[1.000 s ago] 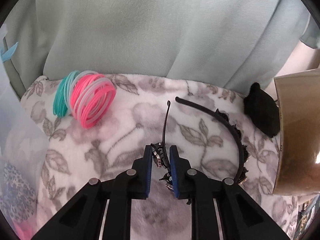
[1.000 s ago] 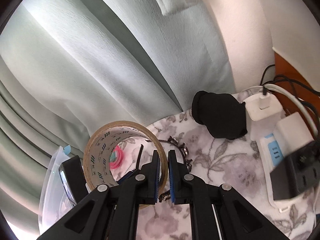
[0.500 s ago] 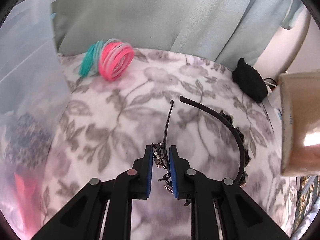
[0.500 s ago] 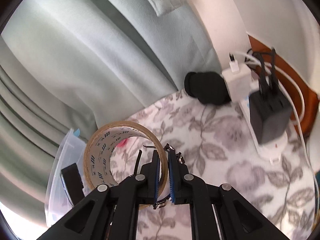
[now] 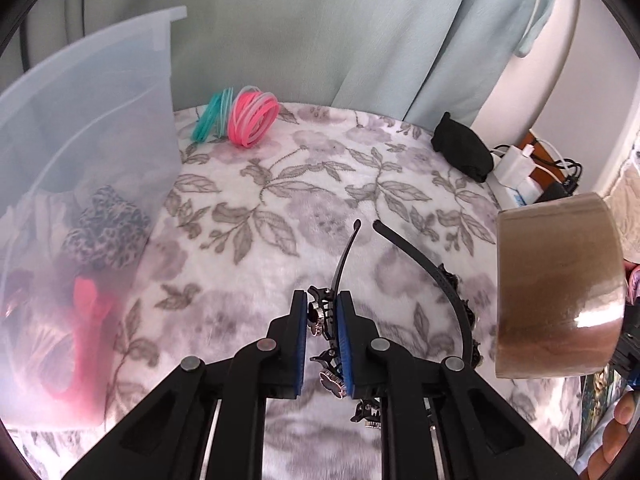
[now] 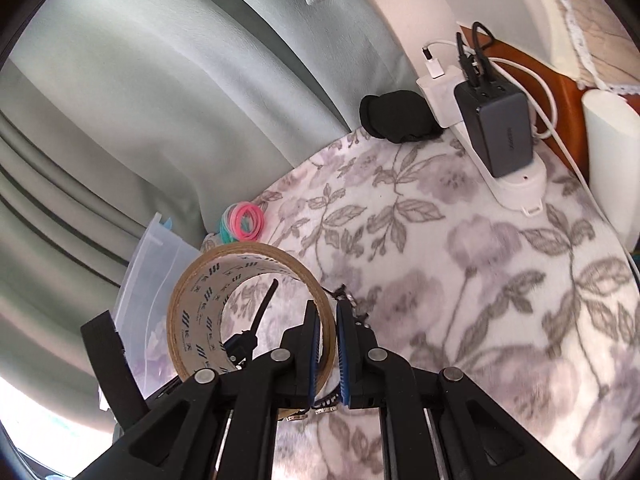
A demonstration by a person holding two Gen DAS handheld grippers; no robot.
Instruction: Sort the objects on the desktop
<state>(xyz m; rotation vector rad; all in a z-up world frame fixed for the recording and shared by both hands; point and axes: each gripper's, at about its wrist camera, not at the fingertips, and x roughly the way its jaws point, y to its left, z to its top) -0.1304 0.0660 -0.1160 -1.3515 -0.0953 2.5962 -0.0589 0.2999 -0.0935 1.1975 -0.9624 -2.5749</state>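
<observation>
My left gripper (image 5: 322, 316) is shut on a black headband (image 5: 424, 258) with jewelled ornaments, held above the flowered blanket (image 5: 280, 192). The band's two ends point away from me. My right gripper (image 6: 327, 320) is shut on the wall of a brown tape roll (image 6: 200, 312), which also hangs at the right of the left wrist view as the tape roll (image 5: 560, 300). Through the roll's hole one tip of the headband (image 6: 266, 304) shows. A bundle of pink and teal hair ties (image 5: 240, 120) lies at the blanket's far edge.
A translucent plastic box (image 5: 80, 184) with a leopard scrunchie and pink items stands at the left. A black cloth lump (image 5: 462, 152) lies at the far right, beside a white power strip with chargers and cables (image 6: 496, 120). Pale green curtains (image 5: 320, 28) hang behind.
Both grippers have risen and drawn back with headband and tape roll, so the blanket looks farther away. The plastic box has come into the left wrist view; the power strip shows more fully on the right.
</observation>
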